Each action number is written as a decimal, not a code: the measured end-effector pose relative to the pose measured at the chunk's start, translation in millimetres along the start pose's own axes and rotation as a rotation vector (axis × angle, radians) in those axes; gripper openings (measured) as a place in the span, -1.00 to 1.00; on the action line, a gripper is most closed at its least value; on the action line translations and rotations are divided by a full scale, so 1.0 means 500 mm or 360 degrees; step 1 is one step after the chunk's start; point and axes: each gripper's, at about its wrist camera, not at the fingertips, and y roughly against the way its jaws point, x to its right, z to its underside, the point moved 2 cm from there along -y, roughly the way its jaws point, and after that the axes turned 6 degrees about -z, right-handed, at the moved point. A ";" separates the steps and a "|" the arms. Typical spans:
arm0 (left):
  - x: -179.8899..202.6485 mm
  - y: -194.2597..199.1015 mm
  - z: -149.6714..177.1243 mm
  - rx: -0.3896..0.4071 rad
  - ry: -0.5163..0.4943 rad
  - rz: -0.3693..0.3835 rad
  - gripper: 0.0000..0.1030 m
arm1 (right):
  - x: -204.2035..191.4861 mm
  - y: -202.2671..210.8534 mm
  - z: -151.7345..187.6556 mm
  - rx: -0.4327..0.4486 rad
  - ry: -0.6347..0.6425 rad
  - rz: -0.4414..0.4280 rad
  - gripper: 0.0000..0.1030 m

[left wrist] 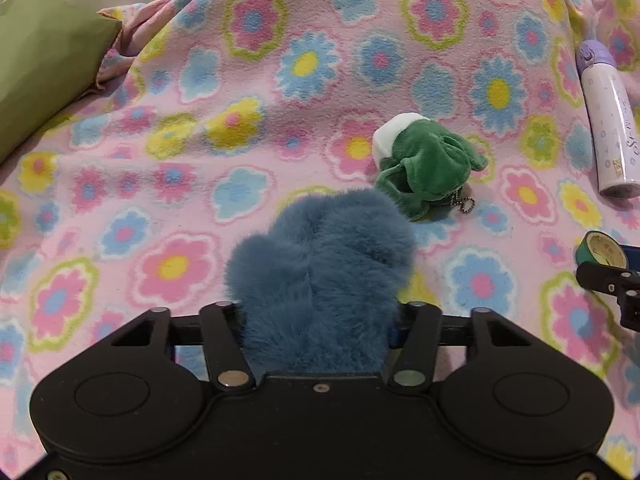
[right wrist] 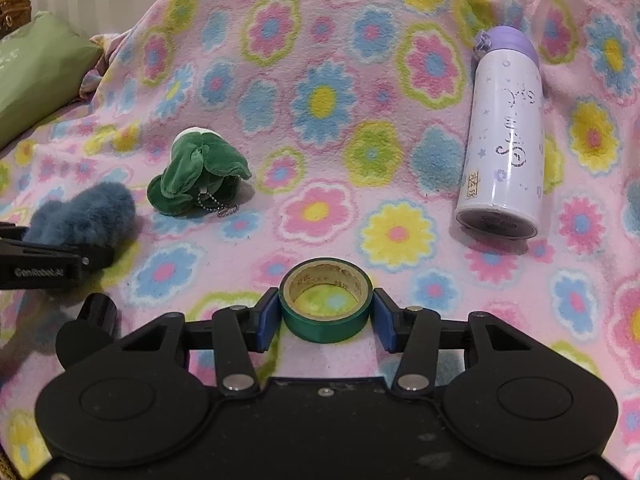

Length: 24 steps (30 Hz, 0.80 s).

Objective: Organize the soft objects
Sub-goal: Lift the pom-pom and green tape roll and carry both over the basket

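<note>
- Left gripper (left wrist: pixel 316 320) of mine is clamped on the blue fluffy toy (left wrist: pixel 320 256).
- Right gripper (right wrist: pixel 325 316) squeezes the green tape roll (right wrist: pixel 326 304), pads touching both sides.

Blue furry toy (left wrist: pixel 320 276) clamped upright; green plush (left wrist: pixel 424 168) lying just beyond on blanket (left wrist: pixel 200 120).

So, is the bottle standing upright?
No, the bottle lies on its side on the blanket.
</note>
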 end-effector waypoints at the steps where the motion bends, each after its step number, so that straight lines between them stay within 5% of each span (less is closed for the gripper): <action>1: -0.003 0.003 0.001 -0.0012 -0.0002 0.0004 -0.02 | -0.002 0.001 -0.001 -0.0014 0.0010 0.0008 -0.07; 9: -0.034 0.063 0.013 -0.0035 0.0047 0.0053 -0.03 | -0.008 0.054 -0.006 -0.0089 -0.0025 0.0058 -0.08; 15: -0.048 0.153 0.011 -0.0002 0.0081 0.0100 -0.03 | -0.025 0.153 -0.016 -0.0026 -0.0040 0.0097 -0.08; 24: -0.045 0.305 0.044 0.0075 0.0071 0.0151 -0.02 | -0.090 0.337 0.021 0.0111 -0.0223 -0.0033 -0.08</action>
